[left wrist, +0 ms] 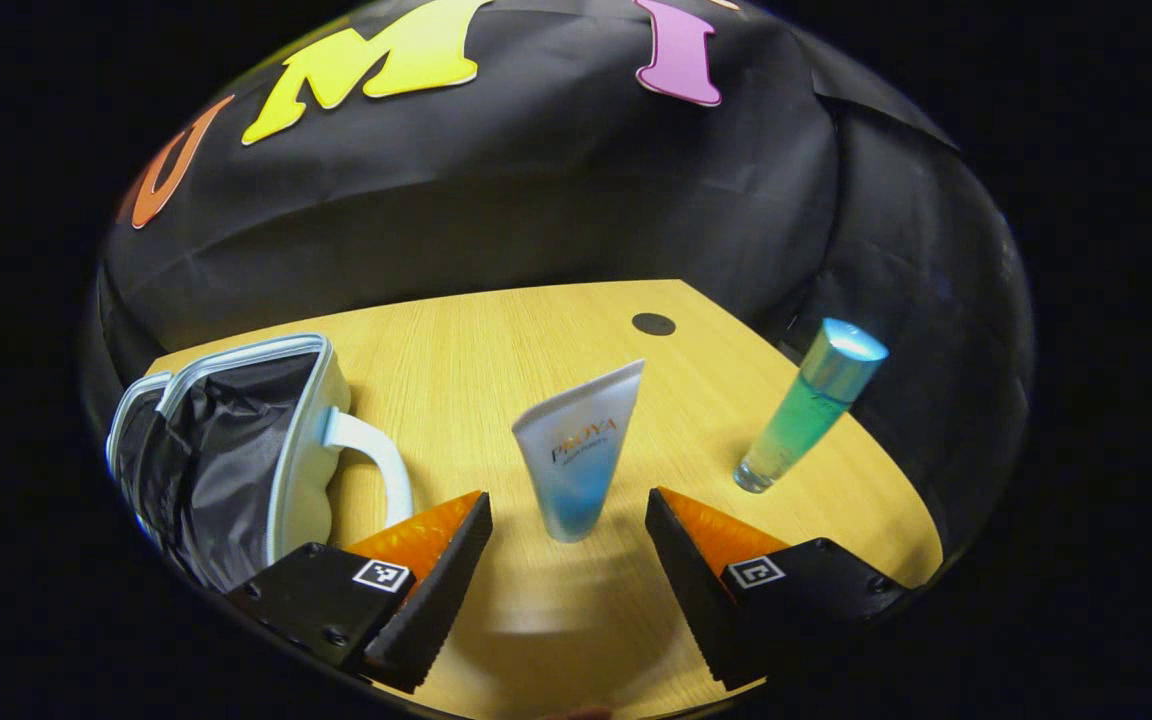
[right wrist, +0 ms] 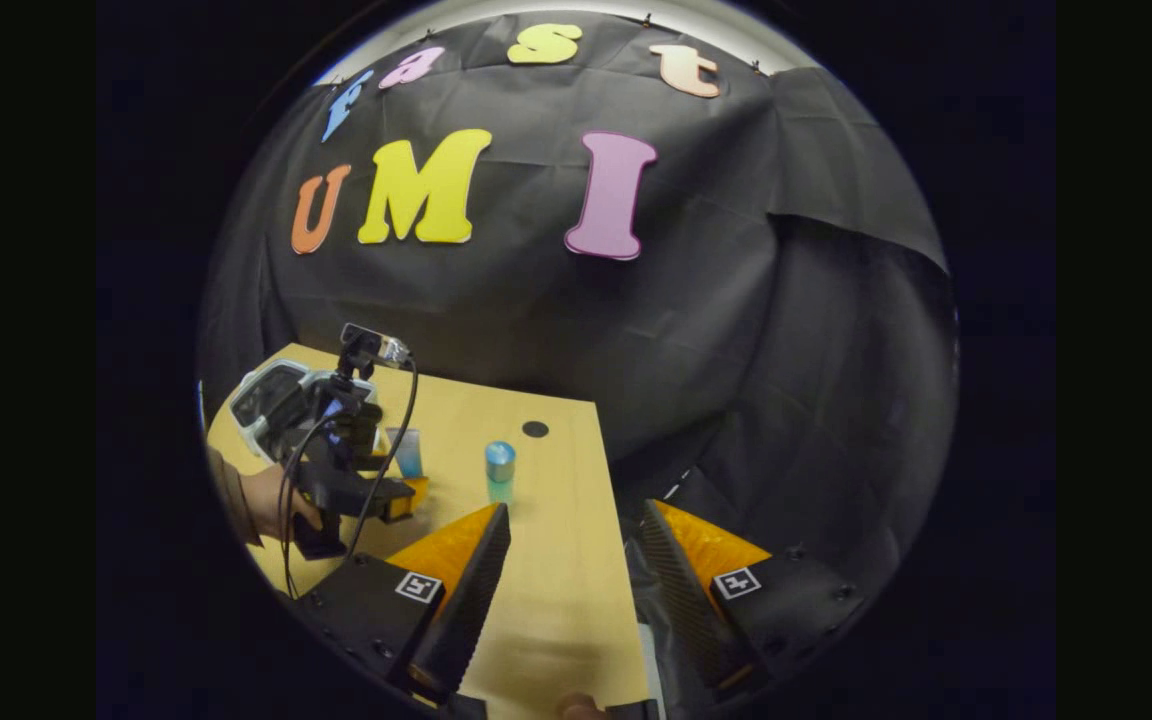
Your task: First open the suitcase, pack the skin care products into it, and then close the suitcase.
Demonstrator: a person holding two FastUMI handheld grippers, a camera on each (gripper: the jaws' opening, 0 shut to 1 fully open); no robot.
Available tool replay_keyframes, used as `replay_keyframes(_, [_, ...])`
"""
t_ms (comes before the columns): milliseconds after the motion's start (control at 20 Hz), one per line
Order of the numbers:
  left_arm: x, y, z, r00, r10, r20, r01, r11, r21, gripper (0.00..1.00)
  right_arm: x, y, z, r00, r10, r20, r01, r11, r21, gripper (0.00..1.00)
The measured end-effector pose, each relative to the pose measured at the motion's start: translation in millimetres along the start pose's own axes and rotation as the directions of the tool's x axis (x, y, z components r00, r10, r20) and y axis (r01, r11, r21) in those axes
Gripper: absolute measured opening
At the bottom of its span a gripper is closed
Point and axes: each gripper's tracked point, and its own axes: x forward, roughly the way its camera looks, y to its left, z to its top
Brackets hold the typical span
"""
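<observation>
Left gripper view: tube point(left wrist: 580, 455) between spread fingers point(left wrist: 436, 590)

Both fisheye views are dim and bend hard toward their rims, with light from above glaring on the green bottle's cap point(left wrist: 844, 343) at two o'clock, a soft shadow on the table point(left wrist: 496, 350) under the white tube point(left wrist: 581, 450), and mild blur throughout.

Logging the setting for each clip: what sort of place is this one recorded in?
Most likely a staged recording booth, not a home: a black cloth wall hangs behind a small wooden table that carries just the props, an open suitcase, a white tube and a green bottle.
</observation>
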Motion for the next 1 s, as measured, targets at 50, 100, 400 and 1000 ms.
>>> replay_keyframes(50, [7.4,2.6,1.9,1.0,0.01,0.003,-0.01,1.0,-0.001,0.98,1.3,-4.7,-4.9,1.0,-0.005,-0.012,0.005,1.0,0.0,0.8])
replay_keyframes(100, [14.7,5.2,1.0,1.0,0.021,0.003,-0.021,1.0,-0.006,0.97,2.0,-8.7,-10.8,1.0,-0.007,-0.022,0.007,1.0,0.002,0.8])
replay_keyframes(400, [31.7,-1.2,3.1,1.0,0.006,-0.004,-0.006,1.0,-0.026,0.72,11.1,-15.5,-23.7,0.999,-0.01,-0.053,0.01,1.0,-0.002,0.8])
replay_keyframes(1000, [-80.8,4.3,28.3,0.999,-0.007,0.033,0.008,1.0,-0.022,0.46,101.9,82.0,-17.7,0.984,0.167,-0.057,-0.167,0.986,-0.008,0.8])
